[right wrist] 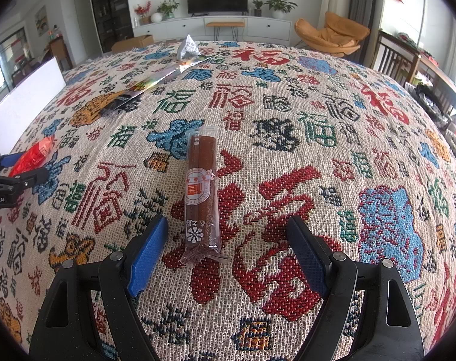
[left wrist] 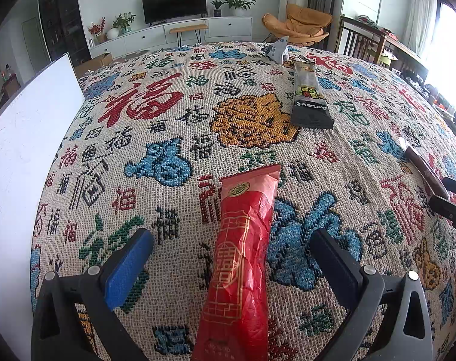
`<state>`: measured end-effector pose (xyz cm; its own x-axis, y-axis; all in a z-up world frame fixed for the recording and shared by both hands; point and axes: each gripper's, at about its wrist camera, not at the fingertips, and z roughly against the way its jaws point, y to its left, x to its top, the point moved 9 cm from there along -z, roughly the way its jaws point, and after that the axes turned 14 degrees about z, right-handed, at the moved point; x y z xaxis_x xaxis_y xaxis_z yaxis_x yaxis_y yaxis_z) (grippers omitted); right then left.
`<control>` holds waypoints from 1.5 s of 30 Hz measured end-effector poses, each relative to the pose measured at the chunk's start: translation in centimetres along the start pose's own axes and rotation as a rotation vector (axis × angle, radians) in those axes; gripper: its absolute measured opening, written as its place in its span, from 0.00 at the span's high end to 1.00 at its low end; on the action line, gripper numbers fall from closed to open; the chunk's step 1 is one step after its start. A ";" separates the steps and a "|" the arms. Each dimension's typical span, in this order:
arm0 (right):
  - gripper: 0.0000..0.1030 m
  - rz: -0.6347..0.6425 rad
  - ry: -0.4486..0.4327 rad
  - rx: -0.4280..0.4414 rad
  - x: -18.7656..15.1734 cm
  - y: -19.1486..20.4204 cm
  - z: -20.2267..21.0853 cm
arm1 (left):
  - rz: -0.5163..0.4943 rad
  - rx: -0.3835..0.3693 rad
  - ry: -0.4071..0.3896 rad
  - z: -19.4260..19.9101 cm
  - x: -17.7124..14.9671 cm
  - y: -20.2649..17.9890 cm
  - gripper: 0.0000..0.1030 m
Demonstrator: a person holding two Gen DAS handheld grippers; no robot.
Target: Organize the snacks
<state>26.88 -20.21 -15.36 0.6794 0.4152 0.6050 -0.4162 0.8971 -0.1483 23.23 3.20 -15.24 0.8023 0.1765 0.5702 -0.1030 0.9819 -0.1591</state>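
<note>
A long red snack packet (left wrist: 243,258) lies on the patterned tablecloth (left wrist: 167,114) between the fingers of my open left gripper (left wrist: 232,237), untouched. A brown sausage-like snack in clear wrap (right wrist: 201,189) lies just ahead of my open right gripper (right wrist: 228,224), its near end between the fingertips. A long black snack packet (left wrist: 309,96) and a small grey pouch (left wrist: 277,49) lie farther back. The right gripper (left wrist: 450,198) and the brown snack (left wrist: 423,168) show at the right edge of the left wrist view. The left gripper (right wrist: 8,174) and red packet (right wrist: 32,155) show at the left of the right wrist view.
A white box (left wrist: 23,156) stands at the table's left edge. Beyond the table are a TV (left wrist: 173,3) on a white cabinet, an orange lounge chair (left wrist: 303,24), a cardboard box (right wrist: 131,42) and a wooden chair (left wrist: 360,42).
</note>
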 end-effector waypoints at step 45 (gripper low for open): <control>0.82 -0.022 0.342 0.163 3.5 0.5 -2.4 | 0.012 -0.148 0.162 5.7 0.0 -0.1 0.83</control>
<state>30.48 -17.93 -15.18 0.8403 0.4473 0.3063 -0.4712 0.8820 0.0045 19.87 3.54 -10.64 0.8867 0.1635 0.4324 -0.0358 0.9568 -0.2884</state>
